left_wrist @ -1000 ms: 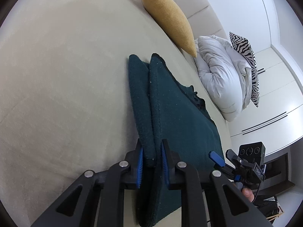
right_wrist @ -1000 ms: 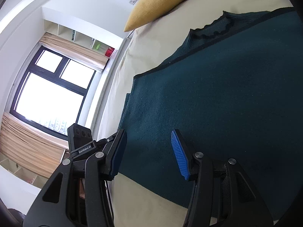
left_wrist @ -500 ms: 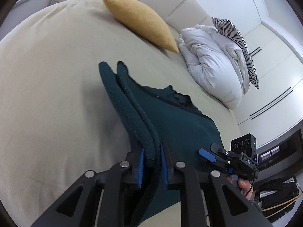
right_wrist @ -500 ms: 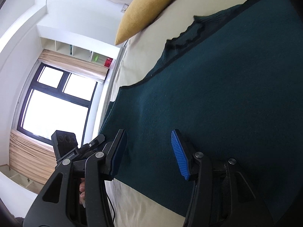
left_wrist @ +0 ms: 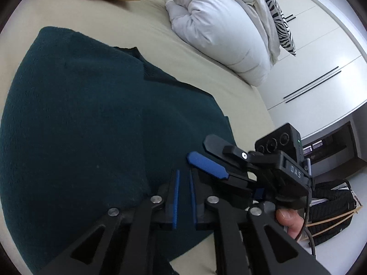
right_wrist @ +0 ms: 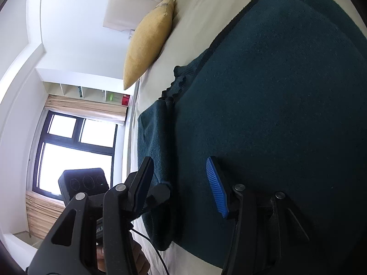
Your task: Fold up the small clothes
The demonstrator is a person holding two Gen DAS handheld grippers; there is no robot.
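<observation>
Now the dark green garment (left_wrist: pixel 87 119) lies folded on the beige bed (left_wrist: pixel 206 68), filling the frame centre, with the left gripper (left_wrist: pixel 183 183) nearly pressed together on nothing and the right gripper (right_wrist: pixel 181 183) spread wide.

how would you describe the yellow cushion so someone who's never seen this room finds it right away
Start at the big beige bed that fills the room and look to its head end, by the padded headboard. The mustard-yellow cushion lies there on the sheet, apart from the dark green garment. It is the only yellow thing: the white duvet and zebra-print pillow nearby are black and white.
</observation>
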